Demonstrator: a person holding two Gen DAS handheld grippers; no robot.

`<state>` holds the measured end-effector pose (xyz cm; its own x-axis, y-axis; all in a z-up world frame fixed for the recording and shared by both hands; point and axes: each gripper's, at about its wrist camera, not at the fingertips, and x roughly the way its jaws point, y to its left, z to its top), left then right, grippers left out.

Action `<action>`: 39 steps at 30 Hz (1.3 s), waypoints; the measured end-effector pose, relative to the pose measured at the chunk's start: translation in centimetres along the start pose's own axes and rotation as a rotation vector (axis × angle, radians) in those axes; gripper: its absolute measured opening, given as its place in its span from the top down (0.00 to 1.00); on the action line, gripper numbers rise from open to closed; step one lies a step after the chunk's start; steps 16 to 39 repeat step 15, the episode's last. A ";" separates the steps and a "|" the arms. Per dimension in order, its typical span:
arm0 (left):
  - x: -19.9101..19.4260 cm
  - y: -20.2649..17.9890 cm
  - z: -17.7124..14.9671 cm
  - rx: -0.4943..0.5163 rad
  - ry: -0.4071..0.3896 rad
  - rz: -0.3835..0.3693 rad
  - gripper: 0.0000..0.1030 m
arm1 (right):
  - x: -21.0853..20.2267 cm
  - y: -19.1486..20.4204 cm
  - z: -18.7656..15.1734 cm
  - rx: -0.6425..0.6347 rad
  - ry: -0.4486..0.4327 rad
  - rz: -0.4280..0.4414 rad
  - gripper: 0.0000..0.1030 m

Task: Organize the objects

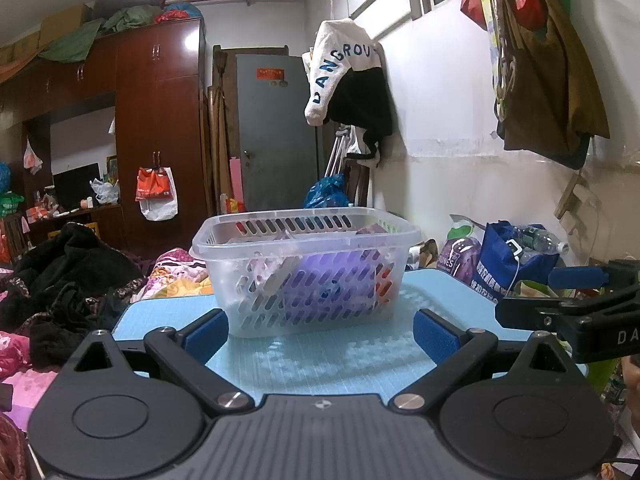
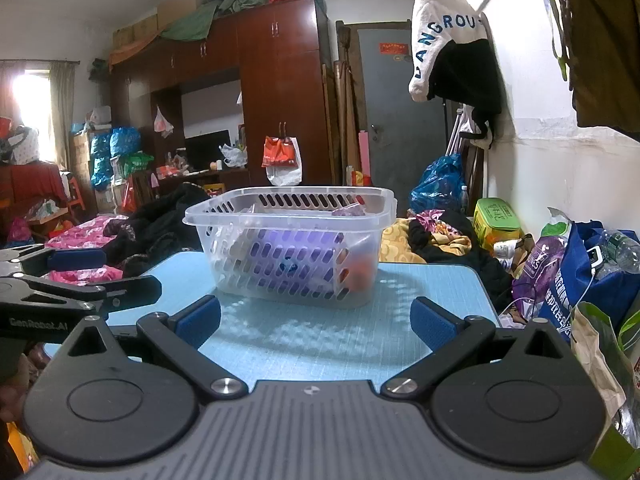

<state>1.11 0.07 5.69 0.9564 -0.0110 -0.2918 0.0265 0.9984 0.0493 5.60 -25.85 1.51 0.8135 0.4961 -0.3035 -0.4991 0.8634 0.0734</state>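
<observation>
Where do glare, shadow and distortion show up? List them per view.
Left wrist view: fisheye bends the wall and wardrobe; the basket throws a dappled slot pattern on the blue table; dark corners vignette. Right wrist view: the window at left is blown out; the same dappled pattern lies before the basket.
</observation>
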 end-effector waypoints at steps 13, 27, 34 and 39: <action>0.2 -0.3 0.0 -0.004 0.008 -0.021 0.03 | 0.2 0.0 -0.1 -0.001 0.005 0.008 0.00; 0.1 -0.4 -0.1 0.007 -0.002 -0.010 0.03 | 0.3 0.1 -0.2 -0.005 0.005 0.006 0.00; 0.1 -0.4 -0.1 0.007 -0.002 -0.010 0.03 | 0.3 0.1 -0.2 -0.005 0.005 0.006 0.00; 0.1 -0.4 -0.1 0.007 -0.002 -0.010 0.03 | 0.3 0.1 -0.2 -0.005 0.005 0.006 0.00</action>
